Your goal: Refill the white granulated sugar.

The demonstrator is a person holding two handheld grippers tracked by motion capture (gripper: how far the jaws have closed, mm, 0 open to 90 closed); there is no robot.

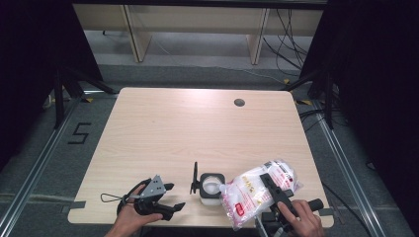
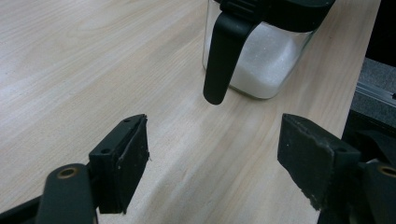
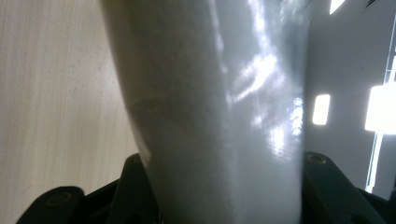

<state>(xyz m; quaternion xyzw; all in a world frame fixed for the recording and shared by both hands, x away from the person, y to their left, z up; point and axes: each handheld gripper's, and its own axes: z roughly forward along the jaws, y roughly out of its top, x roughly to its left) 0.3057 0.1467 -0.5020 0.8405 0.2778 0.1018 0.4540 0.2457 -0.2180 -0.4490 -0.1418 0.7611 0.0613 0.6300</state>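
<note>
Bag of white granules (image 1: 259, 190), clamped in your right gripper's (image 1: 274, 195) fingers, tilts its corner toward the open jar (image 1: 211, 186) just left, while your left gripper (image 1: 159, 198) idles open on the table (image 1: 197, 128).

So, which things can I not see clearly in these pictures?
- Bag print: too small to read, high view.
- Jar top: cut off by the upper edge, left gripper view.
- Right gripper pads: hidden behind the bag, right gripper view.
- Bag corner at the jar: too small to tell if grains pour.
</note>
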